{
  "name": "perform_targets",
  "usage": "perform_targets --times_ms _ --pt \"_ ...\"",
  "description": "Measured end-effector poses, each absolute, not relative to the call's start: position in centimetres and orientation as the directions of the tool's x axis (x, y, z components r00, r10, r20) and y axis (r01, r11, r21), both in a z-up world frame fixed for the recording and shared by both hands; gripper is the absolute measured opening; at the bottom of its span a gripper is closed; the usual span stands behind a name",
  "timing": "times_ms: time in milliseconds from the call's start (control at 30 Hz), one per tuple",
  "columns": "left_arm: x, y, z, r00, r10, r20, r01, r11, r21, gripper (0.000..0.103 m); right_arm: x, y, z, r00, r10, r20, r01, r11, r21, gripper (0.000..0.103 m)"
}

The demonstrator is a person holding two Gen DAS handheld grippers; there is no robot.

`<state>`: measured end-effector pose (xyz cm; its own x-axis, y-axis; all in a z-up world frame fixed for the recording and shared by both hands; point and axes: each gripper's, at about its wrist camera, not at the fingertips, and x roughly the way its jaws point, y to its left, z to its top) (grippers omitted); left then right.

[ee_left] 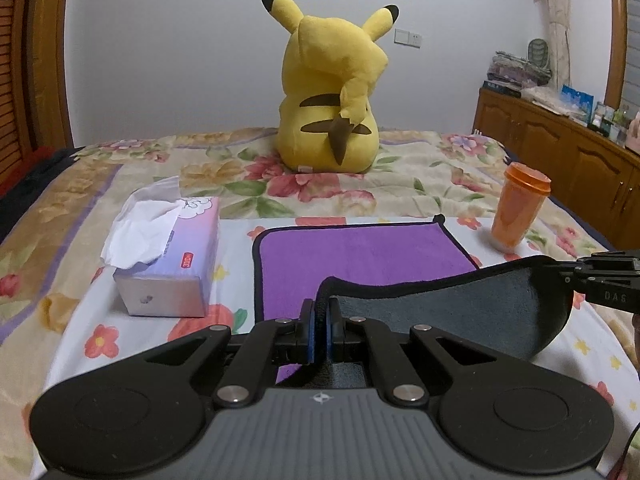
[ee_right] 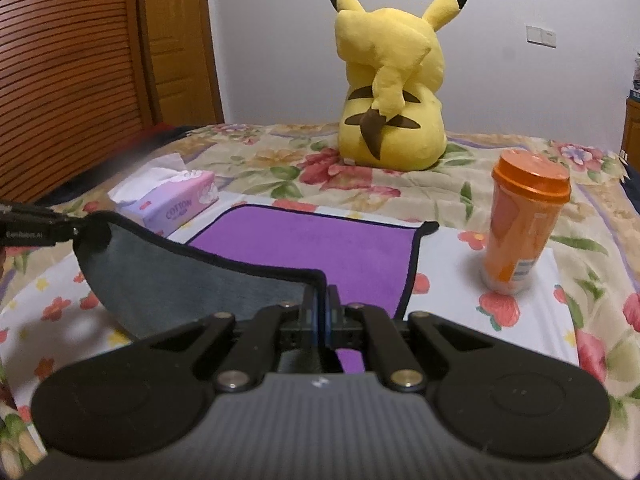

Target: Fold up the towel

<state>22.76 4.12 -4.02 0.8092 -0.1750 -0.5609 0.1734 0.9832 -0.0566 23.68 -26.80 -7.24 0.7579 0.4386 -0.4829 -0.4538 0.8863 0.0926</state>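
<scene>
One tissue box (ee_left: 170,254) sits at the left of the bed (ee_left: 60,208), with a white tissue sticking out of its top. Just to its right lies the single towel (ee_left: 360,252), purple on its upper face and grey underneath, edged in black. Its far half rests flat on the bedspread, while the near edge is lifted and turned back so the grey side shows. The left claw (ee_left: 320,320) is pinched tight on the near left corner of that lifted edge, the cloth caught between its blue pads. Across the raised fold, the right claw (ee_right: 322,312) is likewise clamped on the near right corner, and the hem sags in a shallow curve between the two claws. Behind the towel, well apart from it, one yellow plush toy (ee_left: 330,92) sits upright with its back to the cameras. At the right, one orange lidded cup (ee_left: 518,208) stands upright near the towel's far right corner, not touching it.
</scene>
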Motion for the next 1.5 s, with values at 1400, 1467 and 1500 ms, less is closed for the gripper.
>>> perform_targets --times_ms 1400,1467,1500 --pt "33.9 3.5 -1.5 0.835 -0.162 -0.527 0.182 0.983 -0.014 0.008 31.6 -25.6 -3.5 0.806 0.397 -0.438 -0.468 0.881 -0.062 0.004" --pt "34.7 3.6 -1.8 0.836 -0.159 -0.525 0.18 0.984 -0.013 0.008 32.1 -25.6 -3.6 0.81 0.394 -0.434 -0.463 0.884 -0.062 0.004" --pt "35.1 3.6 -1.9 0.835 -0.16 -0.526 0.181 0.983 -0.013 0.008 32.4 -25.6 -3.7 0.814 0.391 -0.431 -0.459 0.886 -0.064 0.004"
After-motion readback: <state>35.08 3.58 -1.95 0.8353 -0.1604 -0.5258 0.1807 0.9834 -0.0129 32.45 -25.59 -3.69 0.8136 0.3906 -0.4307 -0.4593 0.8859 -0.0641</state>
